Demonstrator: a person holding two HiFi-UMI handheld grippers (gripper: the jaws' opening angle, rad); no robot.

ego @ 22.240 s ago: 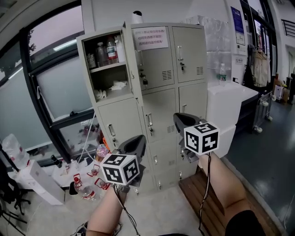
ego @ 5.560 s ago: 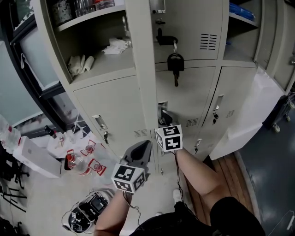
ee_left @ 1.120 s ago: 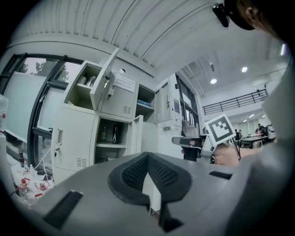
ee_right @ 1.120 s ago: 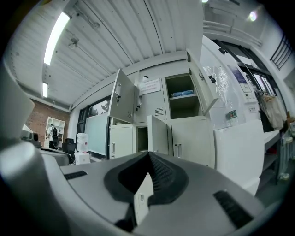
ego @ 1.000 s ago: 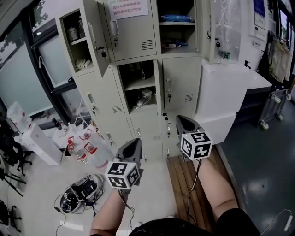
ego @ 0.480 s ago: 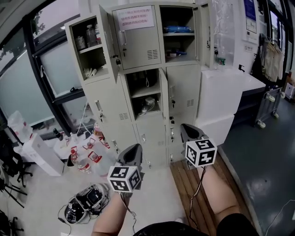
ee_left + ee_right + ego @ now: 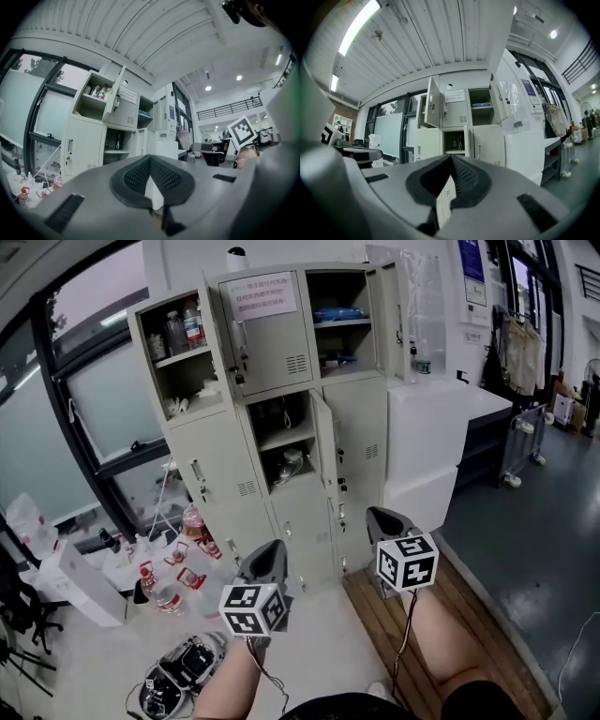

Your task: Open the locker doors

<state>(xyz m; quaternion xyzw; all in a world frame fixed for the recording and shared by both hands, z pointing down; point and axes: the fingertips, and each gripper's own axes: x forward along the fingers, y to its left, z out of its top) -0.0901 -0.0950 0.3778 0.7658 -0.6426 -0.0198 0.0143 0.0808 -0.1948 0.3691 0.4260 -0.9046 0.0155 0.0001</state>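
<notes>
The beige locker cabinet (image 7: 217, 448) stands a step ahead of me. Its top-left compartment (image 7: 180, 362) is open, with bottles inside. The top-right compartment (image 7: 337, 324) and the middle one (image 7: 286, 442) are open too, their doors swung out. The door with a paper notice (image 7: 265, 329) and the lower doors are closed. My left gripper (image 7: 267, 554) and right gripper (image 7: 382, 517) hang low in front of the cabinet, apart from it. Both are shut and hold nothing. The cabinet (image 7: 84, 140) also shows in the left gripper view past the left gripper (image 7: 150, 159), and the cabinet (image 7: 487, 136) past the right gripper (image 7: 451, 159).
A white box-shaped unit (image 7: 427, 442) stands against the cabinet's right side. A wooden platform (image 7: 412, 615) lies on the floor under my right arm. Bottles (image 7: 173, 563) and a tangle of gear (image 7: 178, 671) sit on the floor at left. Windows (image 7: 103, 418) line the left wall.
The head view has tilted up, so more of the cabinet's top shows. Both grippers stay shut and low, about where they were. The open doors have not moved.
</notes>
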